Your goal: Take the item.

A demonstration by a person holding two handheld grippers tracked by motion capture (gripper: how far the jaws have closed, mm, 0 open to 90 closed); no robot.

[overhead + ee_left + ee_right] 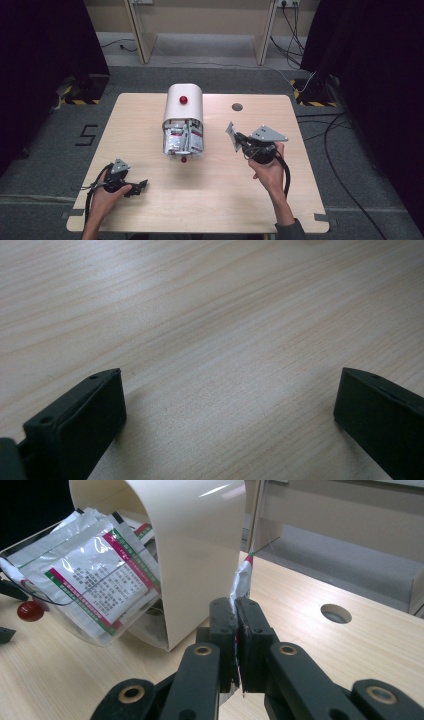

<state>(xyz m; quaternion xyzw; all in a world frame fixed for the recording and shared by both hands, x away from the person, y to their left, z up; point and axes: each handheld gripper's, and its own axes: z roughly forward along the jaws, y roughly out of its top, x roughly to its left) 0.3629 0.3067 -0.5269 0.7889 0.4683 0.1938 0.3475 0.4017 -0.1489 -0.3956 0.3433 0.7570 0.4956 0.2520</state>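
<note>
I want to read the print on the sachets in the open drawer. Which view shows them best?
The right gripper view: the sachets lie close, their printed faces turned to it. The high view shows them small in the white dispenser, print unreadable. The left gripper view looks at bare table.

Floor marking (pixel 88 135), left of frame: the numeral "5"; sachets' (pixel 95 575) print is too small to read.
</note>
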